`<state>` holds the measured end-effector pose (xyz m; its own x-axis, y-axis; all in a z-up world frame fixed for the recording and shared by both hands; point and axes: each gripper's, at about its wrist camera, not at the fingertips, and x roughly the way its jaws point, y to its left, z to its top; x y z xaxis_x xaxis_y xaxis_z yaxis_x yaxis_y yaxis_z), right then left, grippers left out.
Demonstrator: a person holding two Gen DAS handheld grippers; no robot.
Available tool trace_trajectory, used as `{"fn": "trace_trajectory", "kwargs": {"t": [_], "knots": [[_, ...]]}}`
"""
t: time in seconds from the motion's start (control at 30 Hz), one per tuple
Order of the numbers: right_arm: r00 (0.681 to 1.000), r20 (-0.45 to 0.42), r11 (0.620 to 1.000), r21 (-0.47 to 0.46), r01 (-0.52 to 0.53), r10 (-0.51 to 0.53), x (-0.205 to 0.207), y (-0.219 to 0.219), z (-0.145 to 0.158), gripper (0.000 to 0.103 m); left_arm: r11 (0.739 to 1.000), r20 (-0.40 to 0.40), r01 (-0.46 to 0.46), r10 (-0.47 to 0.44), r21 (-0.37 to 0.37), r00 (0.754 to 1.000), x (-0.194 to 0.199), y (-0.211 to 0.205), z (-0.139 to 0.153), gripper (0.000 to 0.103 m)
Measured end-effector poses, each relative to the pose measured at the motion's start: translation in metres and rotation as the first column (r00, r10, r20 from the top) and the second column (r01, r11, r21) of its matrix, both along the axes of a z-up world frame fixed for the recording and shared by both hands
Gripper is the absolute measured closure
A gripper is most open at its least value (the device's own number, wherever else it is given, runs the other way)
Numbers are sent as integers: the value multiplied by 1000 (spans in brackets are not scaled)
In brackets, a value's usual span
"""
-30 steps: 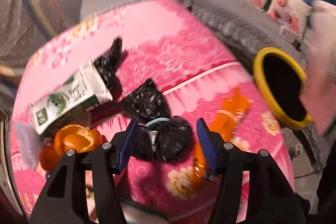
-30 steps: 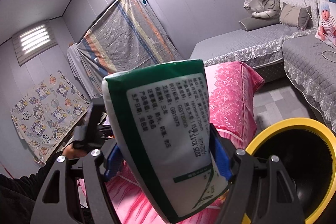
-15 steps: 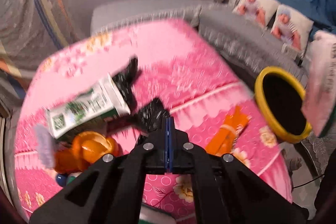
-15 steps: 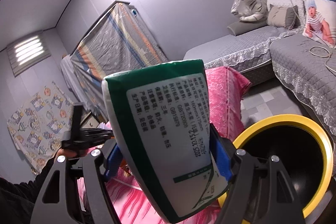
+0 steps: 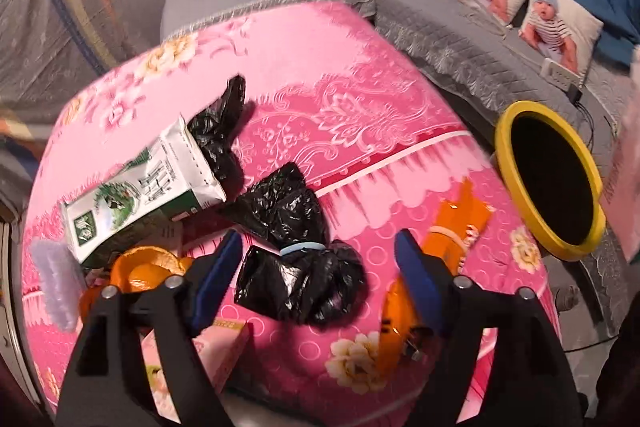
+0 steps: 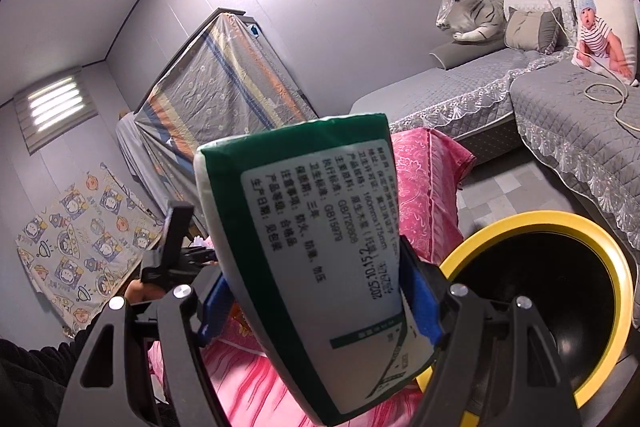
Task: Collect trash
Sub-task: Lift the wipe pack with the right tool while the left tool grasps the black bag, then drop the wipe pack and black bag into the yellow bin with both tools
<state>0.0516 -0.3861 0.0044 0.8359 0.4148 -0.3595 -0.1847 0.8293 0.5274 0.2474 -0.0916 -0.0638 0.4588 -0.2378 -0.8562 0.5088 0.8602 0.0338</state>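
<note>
Left tool (image 5: 318, 277) hovering spread around crinkled black plastic bag (image 5: 300, 283) lying near front edge of pink floral bed (image 5: 320, 67); right tool (image 6: 316, 301) pinching glossy green-white pack (image 6: 316, 247) beside round yellow-rimmed bin (image 6: 568, 227)

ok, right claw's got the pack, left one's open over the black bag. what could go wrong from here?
1. The tissue pack is held beside the yellow bin, not clearly over its mouth; dropped now, it may land outside.
2. The left claw straddles the crumpled black bag; closing could pinch only loose film, which might slip out.
</note>
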Motion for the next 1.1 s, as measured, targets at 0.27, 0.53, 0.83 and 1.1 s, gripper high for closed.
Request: {"fn": "trace_trajectory", "kwargs": {"t": [0.27, 0.53, 0.83, 1.1], "knots": [[1000, -19, 1000, 16, 2, -1, 6, -6, -8, 33, 996, -85, -52, 57, 66, 995, 16, 3, -35, 75], [996, -10, 996, 9, 85, -85, -3, -20, -5, 33, 989, 249, 14, 24, -149, 968, -44, 8, 78, 78], [921, -51, 922, -34, 385, -387, -21, -58, -3, 34, 933, 365, 237, -129, -270, 922, -99, -78, 112, 78], [868, -156, 881, -57, 470, -472, -20, -90, -39, 34, 883, 271, 352, -273, -312, 923, -101, -168, 74, 77]]}}
